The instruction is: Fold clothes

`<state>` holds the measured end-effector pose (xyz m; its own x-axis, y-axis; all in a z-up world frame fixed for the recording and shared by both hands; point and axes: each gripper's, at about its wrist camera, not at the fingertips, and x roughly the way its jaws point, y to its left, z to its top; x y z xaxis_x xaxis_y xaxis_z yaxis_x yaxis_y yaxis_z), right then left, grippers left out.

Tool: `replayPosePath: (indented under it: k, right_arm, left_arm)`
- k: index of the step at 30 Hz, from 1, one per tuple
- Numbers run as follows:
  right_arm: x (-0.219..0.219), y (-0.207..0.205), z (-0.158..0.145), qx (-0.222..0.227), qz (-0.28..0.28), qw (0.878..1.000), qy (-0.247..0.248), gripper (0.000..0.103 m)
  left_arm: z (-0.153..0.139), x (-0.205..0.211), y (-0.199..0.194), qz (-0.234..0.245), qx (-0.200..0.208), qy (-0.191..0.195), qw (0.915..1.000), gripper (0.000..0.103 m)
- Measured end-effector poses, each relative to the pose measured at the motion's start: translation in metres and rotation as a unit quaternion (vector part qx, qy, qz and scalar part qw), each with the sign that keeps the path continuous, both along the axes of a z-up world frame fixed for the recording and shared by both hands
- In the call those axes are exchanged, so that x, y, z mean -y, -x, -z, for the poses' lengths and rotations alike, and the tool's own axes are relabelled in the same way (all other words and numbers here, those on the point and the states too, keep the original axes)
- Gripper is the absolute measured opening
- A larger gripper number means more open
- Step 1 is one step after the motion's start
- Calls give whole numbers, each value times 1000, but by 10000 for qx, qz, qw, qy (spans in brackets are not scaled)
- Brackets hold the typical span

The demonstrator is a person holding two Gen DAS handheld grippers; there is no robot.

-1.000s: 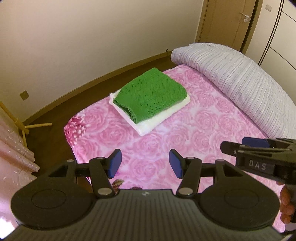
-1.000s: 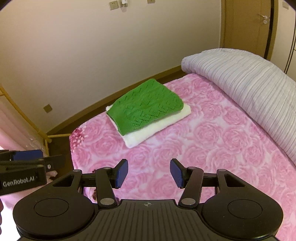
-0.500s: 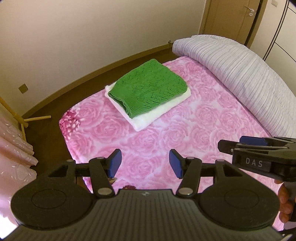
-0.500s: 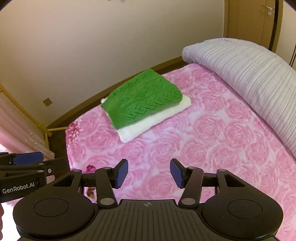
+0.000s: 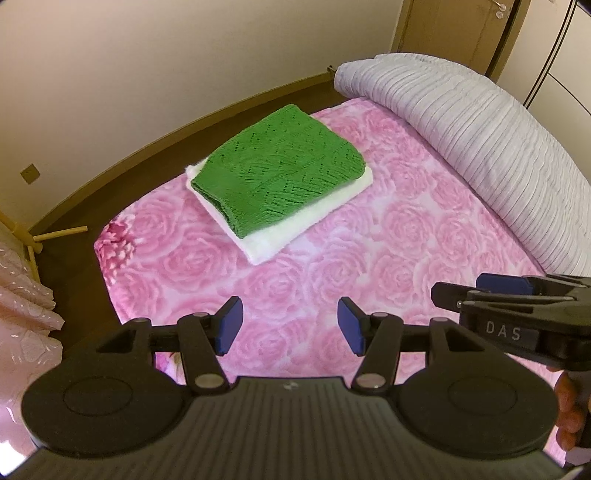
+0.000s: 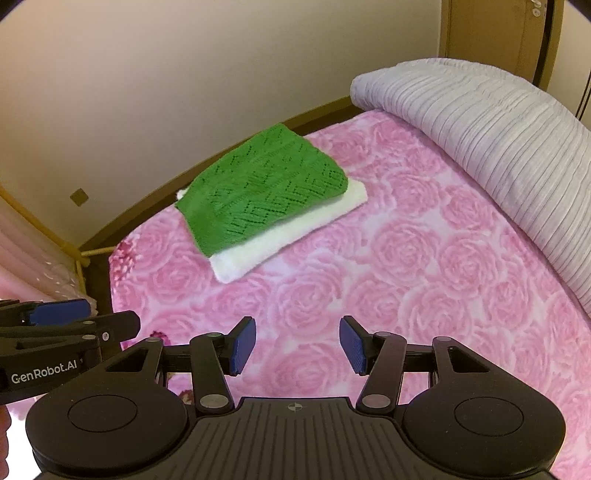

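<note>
A folded green knit sweater (image 5: pixel 280 173) lies on top of a folded white garment (image 5: pixel 288 232) on the pink rose-patterned bed (image 5: pixel 369 251). The stack also shows in the right wrist view: the sweater (image 6: pixel 262 188) on the white garment (image 6: pixel 291 236). My left gripper (image 5: pixel 290 325) is open and empty, held above the bed well short of the stack. My right gripper (image 6: pixel 297 345) is open and empty, likewise short of the stack. Each gripper shows side-on at the edge of the other's view.
A grey striped duvet (image 5: pixel 480 147) is rolled along the right side of the bed. The bed's left edge drops to dark floor (image 5: pixel 74 258). A wooden rack with pink cloth (image 5: pixel 22 295) stands at left. A door (image 5: pixel 454 33) is behind the bed.
Both grippers have tilted and drawn back a little, so the stack sits higher in both views. The clothes have not moved. Both grippers stay open.
</note>
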<state>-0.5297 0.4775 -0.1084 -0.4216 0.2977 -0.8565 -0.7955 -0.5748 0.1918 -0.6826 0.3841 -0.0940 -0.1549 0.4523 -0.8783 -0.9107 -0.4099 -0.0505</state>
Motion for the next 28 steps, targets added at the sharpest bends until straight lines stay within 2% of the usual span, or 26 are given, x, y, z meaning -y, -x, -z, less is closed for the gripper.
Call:
replayPosePath:
  k: [16, 28]
  right_arm:
    - [-30, 19, 19, 221, -43, 9996, 146, 54]
    - [-32, 24, 17, 179, 9, 9997, 141, 54]
  left_arm:
    - [28, -34, 14, -41, 249, 194, 9995, 53]
    - [23, -37, 19, -60, 1, 85, 9999, 52]
